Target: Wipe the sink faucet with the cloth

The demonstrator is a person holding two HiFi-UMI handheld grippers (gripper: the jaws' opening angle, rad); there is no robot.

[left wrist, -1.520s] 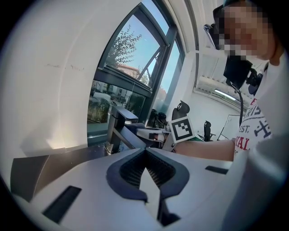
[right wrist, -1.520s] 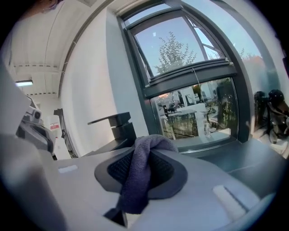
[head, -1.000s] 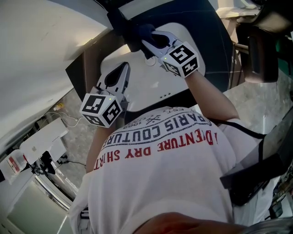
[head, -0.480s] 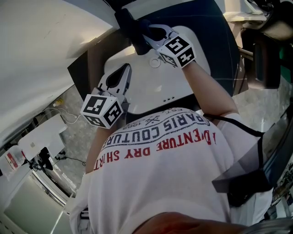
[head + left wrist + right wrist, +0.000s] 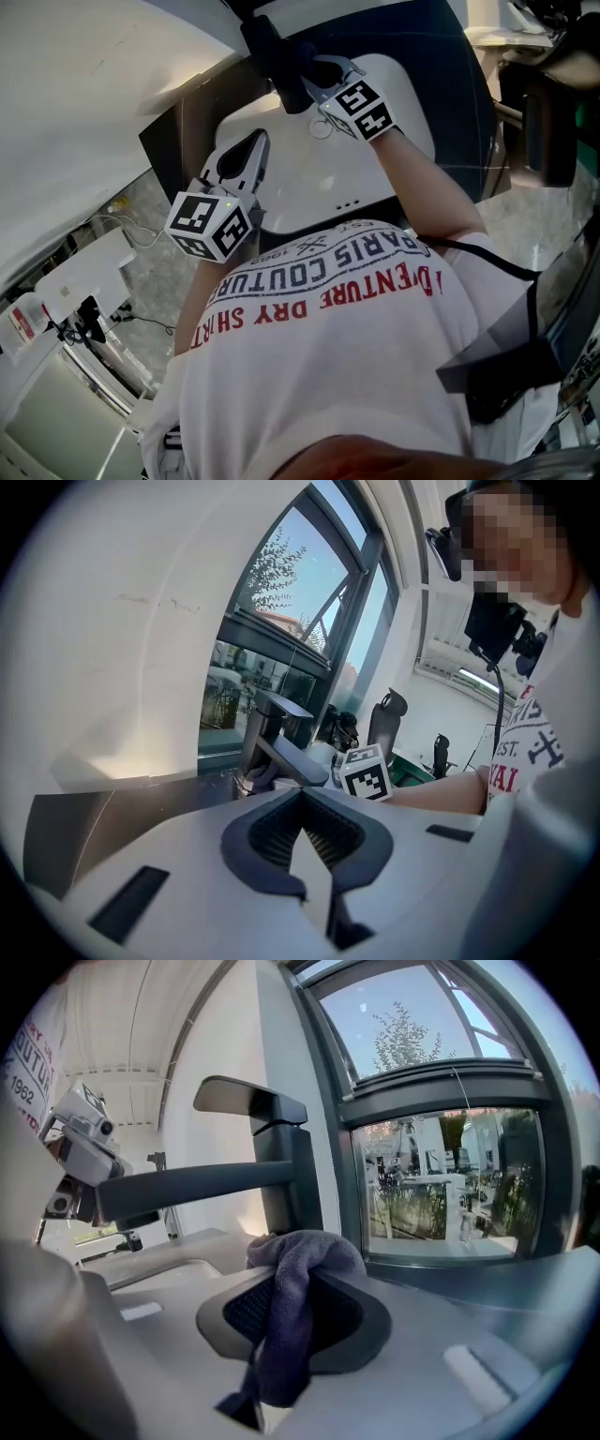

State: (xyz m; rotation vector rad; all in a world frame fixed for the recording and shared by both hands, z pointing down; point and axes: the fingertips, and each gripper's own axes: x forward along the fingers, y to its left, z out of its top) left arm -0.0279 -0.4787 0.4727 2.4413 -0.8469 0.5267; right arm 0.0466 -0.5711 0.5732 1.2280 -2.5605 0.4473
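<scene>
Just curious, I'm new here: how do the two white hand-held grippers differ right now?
The right gripper is clamped on a purple-grey cloth; the left gripper is shut on nothing. The right one is up at the dark faucet; the left hangs back over the white sink's left side. Both are white and hand-held, with jaws closed.

There are two grippers, the left gripper (image 5: 255, 141) and the right gripper (image 5: 314, 82), one cloth (image 5: 292, 1269), one faucet (image 5: 284, 1171) and one sink (image 5: 314, 183).

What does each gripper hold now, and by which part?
The right gripper pinches a dark purple-grey cloth by a bunched fold. The left gripper, shut, holds nothing.
</scene>
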